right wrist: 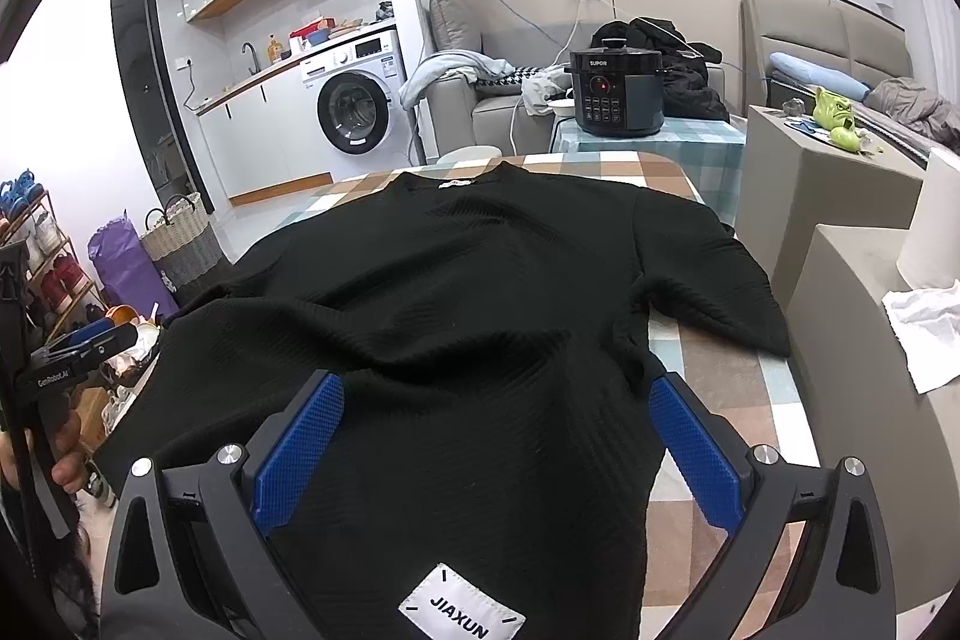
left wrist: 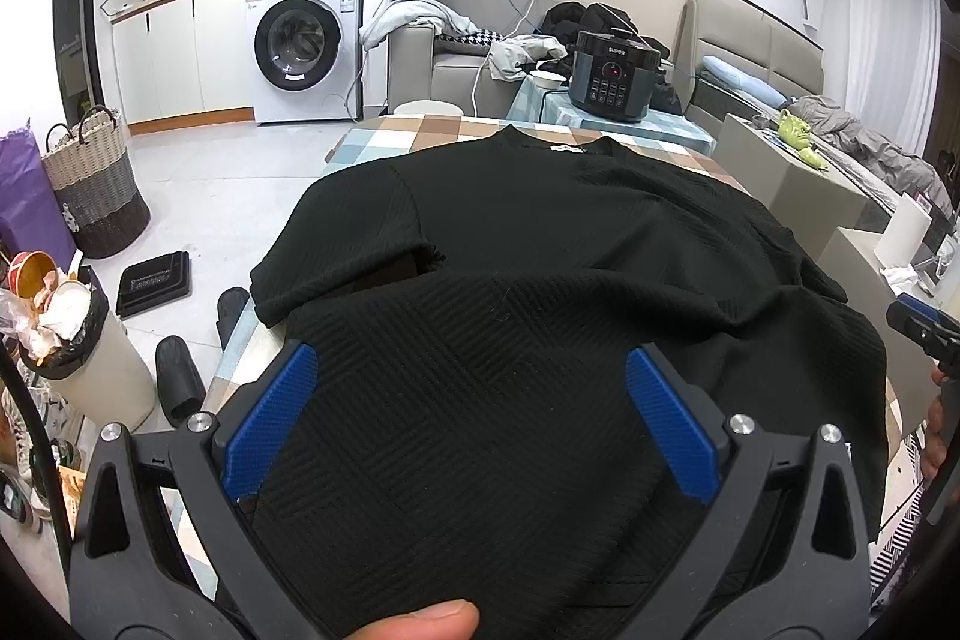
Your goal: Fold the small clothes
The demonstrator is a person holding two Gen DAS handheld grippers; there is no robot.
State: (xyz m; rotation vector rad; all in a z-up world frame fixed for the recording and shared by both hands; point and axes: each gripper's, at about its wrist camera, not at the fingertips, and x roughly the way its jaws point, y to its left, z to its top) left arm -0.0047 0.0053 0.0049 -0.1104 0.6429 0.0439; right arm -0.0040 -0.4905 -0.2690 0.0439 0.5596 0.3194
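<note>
A black short-sleeved knit top (left wrist: pixel 540 244) lies spread on the checked tablecloth (left wrist: pixel 420 130), neck at the far end. It also shows in the right wrist view (right wrist: pixel 480 292), with a white JIAXUN label (right wrist: pixel 461 610) at its near hem. My left gripper (left wrist: pixel 471 370) is open, its blue pads (left wrist: pixel 270 418) wide apart over the near left hem. My right gripper (right wrist: pixel 495 400) is open, its blue pads (right wrist: pixel 696 454) wide apart over the near right hem. Neither is closed on cloth. The top's right sleeve (right wrist: pixel 720 280) lies flat on the table.
A black pressure cooker (right wrist: pixel 615 91) stands on a small table behind. Grey boxes (right wrist: pixel 840 172) with a white cloth (right wrist: pixel 924 328) stand to the right. A bin (left wrist: pixel 90 358), slippers (left wrist: pixel 180 382) and a woven basket (left wrist: pixel 96 184) are on the floor to the left.
</note>
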